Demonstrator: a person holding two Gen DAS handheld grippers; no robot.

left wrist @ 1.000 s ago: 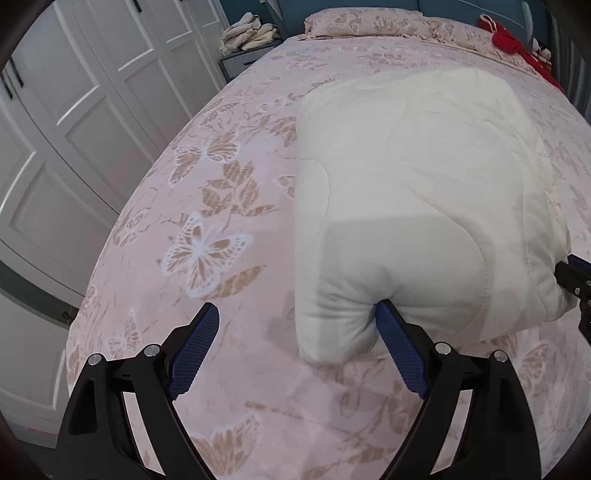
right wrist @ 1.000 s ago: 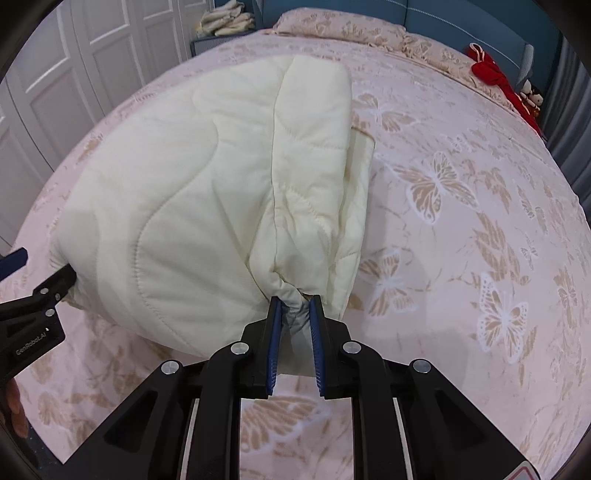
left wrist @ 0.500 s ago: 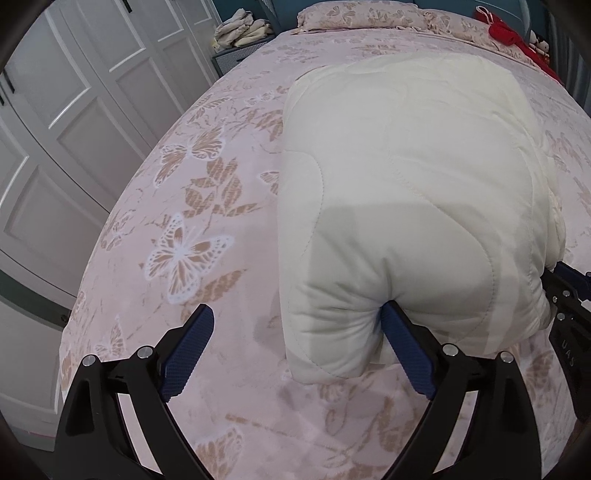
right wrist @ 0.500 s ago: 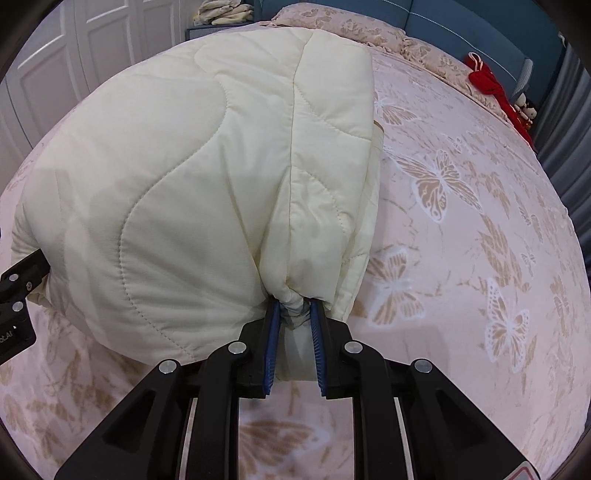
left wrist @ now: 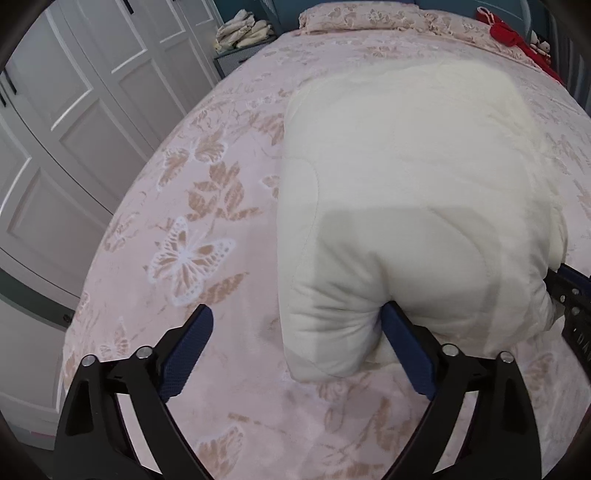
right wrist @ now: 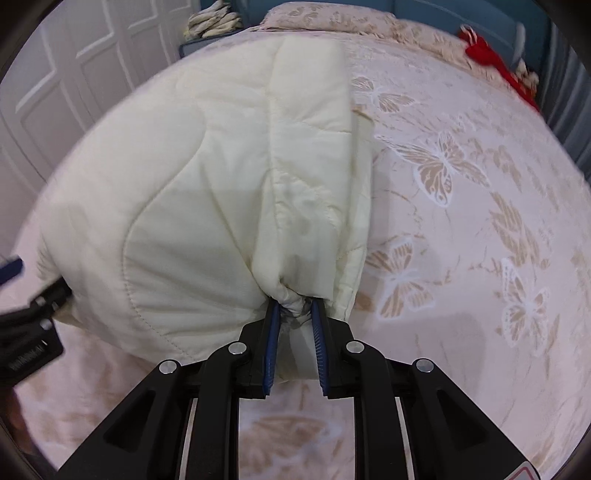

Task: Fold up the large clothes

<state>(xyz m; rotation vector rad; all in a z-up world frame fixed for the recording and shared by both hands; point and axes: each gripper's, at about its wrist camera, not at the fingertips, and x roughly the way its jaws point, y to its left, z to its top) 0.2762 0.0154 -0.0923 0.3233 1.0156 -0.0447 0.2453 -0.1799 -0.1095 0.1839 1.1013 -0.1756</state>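
Note:
A cream quilted padded garment lies folded in a thick bundle on the pink butterfly bedspread. My left gripper is wide open; the garment's near left corner sits between its jaws, against the right finger. My right gripper is shut on a bunched near corner of the garment and holds it slightly lifted. The right gripper shows at the right edge of the left wrist view; the left gripper shows at the left edge of the right wrist view.
White wardrobe doors stand to the left of the bed. A nightstand with stacked pale cloths is at the back. A pillow and a red item lie at the head of the bed.
Both grippers have moved forward, closer to the garment, and the bundle has been pushed up the bed. The right gripper's jaws look slightly wider around the bunched corner.

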